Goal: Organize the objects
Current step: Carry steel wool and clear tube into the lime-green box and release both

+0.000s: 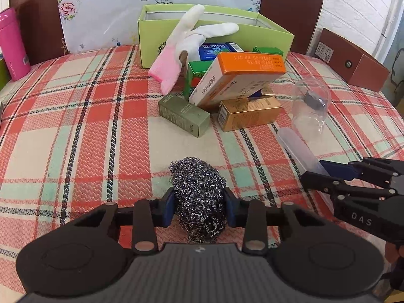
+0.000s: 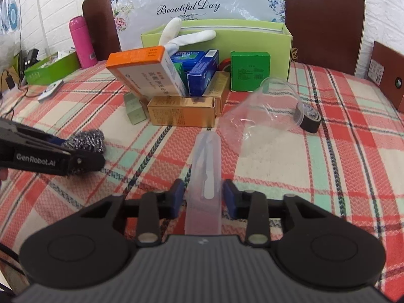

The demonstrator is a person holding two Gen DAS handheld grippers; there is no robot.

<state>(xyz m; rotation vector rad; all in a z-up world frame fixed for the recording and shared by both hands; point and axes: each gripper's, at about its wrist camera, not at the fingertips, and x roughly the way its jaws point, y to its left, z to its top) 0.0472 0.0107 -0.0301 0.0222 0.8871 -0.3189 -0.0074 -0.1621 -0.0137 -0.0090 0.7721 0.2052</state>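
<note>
Left gripper [image 1: 199, 208] low over the plaid-clothed tabletop [image 1: 83, 136], blue-padded jaws narrowed onto a dark tangled steel-wool scouring ball [image 1: 199, 197], pads pressed against both its sides; ball resting near, in the middle of the cloth. Right gripper [image 2: 203, 197] to the right, jaws part-open either side of a long translucent plastic tube-shaped case [image 2: 205, 174] lying flat and pointing away; small gaps showing between pads and case, so no firm grip visible. Farther off, a heap of small cartons: an orange-and-white flat cardboard box [image 1: 237, 75] tilted over a gold rectangular box [image 1: 248, 112], an olive-green slim box [image 1: 184, 113] just left of them, a blue box [image 2: 202, 74] and a green square box [image 2: 250, 70] behind. Beyond the heap, an open light-green cardboard box [image 1: 156, 40] with a white-and-pink knitted glove [image 1: 181, 45] draped over its near wall. Right of the heap, a clear plastic cup [image 2: 262, 111] on its side, a roll of black tape [image 2: 309, 117] just beside it. Far left, an upright pink bottle [image 1: 11, 43].
</note>
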